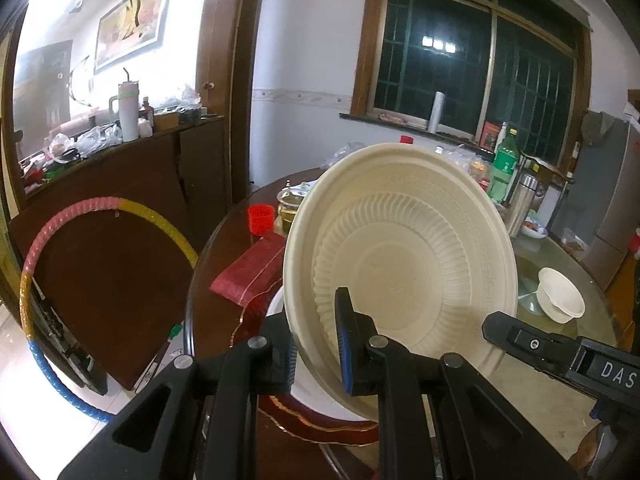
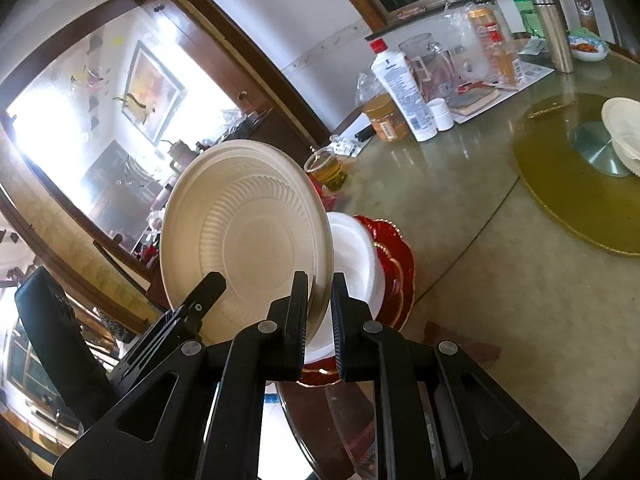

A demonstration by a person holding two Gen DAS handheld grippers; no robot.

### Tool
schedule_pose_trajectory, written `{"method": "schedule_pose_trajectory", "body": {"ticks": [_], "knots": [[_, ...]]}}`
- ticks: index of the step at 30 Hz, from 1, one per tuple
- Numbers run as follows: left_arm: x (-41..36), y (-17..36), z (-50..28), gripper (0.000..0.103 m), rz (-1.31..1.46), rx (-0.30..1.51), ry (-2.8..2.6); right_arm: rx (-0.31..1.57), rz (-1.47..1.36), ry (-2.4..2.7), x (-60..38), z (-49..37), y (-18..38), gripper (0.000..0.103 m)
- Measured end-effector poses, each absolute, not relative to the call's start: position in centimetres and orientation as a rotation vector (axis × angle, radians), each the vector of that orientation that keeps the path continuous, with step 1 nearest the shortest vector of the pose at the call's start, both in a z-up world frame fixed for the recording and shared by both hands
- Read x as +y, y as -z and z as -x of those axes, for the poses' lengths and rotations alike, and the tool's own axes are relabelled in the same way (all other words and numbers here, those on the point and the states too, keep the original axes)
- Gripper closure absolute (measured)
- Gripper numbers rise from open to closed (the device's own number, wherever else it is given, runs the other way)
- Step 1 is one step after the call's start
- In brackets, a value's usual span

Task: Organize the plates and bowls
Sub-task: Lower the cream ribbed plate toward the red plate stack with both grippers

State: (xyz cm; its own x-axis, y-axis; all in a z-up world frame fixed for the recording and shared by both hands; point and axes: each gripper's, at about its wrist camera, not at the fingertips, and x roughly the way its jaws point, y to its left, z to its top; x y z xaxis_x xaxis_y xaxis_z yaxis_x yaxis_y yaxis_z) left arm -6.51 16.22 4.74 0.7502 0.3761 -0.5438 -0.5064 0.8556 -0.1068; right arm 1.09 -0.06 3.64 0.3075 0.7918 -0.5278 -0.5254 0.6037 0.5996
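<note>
A cream disposable plate (image 1: 400,248) is held tilted on edge above a stack of plates. My left gripper (image 1: 320,344) is shut on its lower rim, one finger on each face. My right gripper (image 2: 320,312) is shut on the same plate (image 2: 248,232) at another part of the rim; it shows in the left wrist view (image 1: 520,340) at the plate's right. Below the plate lies a white plate (image 2: 356,252) on red gold-edged plates (image 2: 396,272). A white bowl (image 1: 560,296) stands on the turntable, also in the right wrist view (image 2: 624,128).
The round glass-topped table (image 2: 480,240) carries bottles (image 2: 404,88), jars, a glass pitcher (image 2: 432,68), a red cup (image 1: 261,218), a red cloth (image 1: 248,272) and a green bottle (image 1: 505,168). A hula hoop (image 1: 48,240) leans on a dark cabinet at left.
</note>
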Motion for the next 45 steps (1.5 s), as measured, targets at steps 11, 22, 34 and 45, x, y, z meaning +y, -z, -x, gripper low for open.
{"method": "schedule_pose_trajectory", "body": {"ticks": [11, 22, 34, 45], "knots": [[17.3, -4.3, 6.9, 0.088, 0.272, 0.546, -0.511, 0.913, -0.322, -0.905, 1.3, -0.9, -3.4, 0.092], [17.9, -3.2, 6.6, 0.087, 0.291, 0.592, -0.508, 0.951, -0.319, -0.893, 1.7, -1.2, -2.3, 0.092], [18.9, -2.2, 6.2, 0.087, 0.325, 0.641, -0.496, 0.974, -0.308, -0.885, 2.0, -1.3, -1.9, 0.092], [19.3, -2.0, 5.7, 0.087, 0.342, 0.672, -0.486, 0.975, -0.297, -0.881, 2.0, -1.2, -2.0, 0.092]]}}
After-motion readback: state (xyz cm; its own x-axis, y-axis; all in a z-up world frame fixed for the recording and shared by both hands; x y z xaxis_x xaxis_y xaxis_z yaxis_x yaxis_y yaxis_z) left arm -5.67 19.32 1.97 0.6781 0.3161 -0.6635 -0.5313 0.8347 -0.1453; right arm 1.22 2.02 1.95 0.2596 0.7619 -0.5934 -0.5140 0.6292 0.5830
